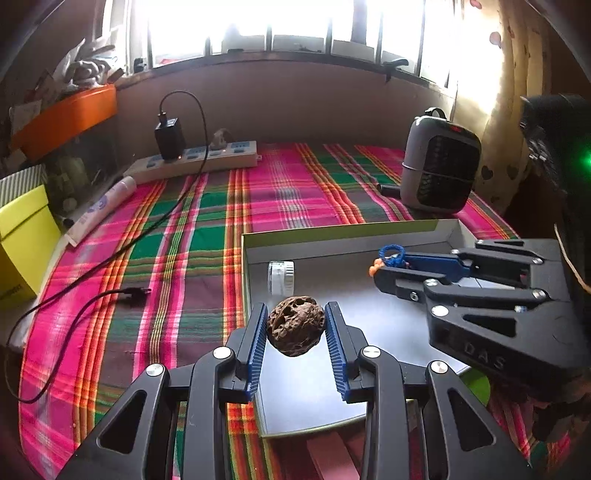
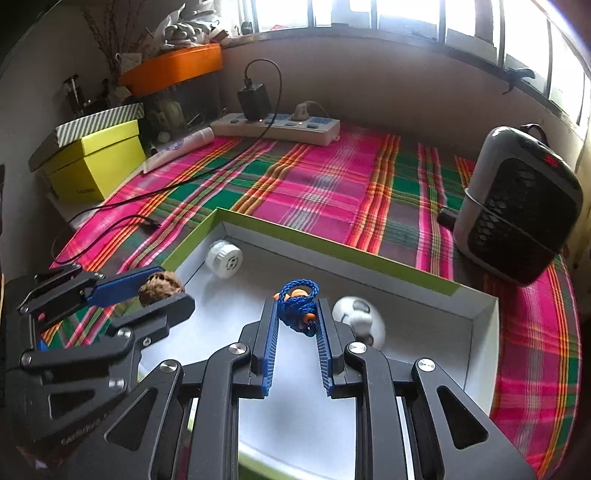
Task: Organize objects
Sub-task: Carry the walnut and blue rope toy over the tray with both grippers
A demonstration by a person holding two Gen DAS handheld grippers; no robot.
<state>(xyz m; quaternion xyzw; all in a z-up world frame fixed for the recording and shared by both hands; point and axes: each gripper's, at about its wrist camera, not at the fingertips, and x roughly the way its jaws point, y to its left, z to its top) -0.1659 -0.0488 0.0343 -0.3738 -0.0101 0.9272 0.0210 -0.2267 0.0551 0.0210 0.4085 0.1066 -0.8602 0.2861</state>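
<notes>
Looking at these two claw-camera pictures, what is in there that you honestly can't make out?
- Left wrist view: outside the bright window, washed out by glare.
- Right wrist view: the round white object in the shallow green-edged white box, blurred and partly behind the right claw.
- Both views: the blue braided cord with orange beads, its shape pinched between the pads.

Wrinkled, matt walnut (image 1: 295, 330) – braided blue cord (image 2: 297, 306) – smooth cardboard tray (image 1: 369, 236) on woven plaid cloth (image 1: 207, 236).

Power strip (image 1: 192, 157), grey heater (image 1: 439, 164), yellow box (image 2: 94, 166) on plaid cloth (image 1: 207, 236)
</notes>
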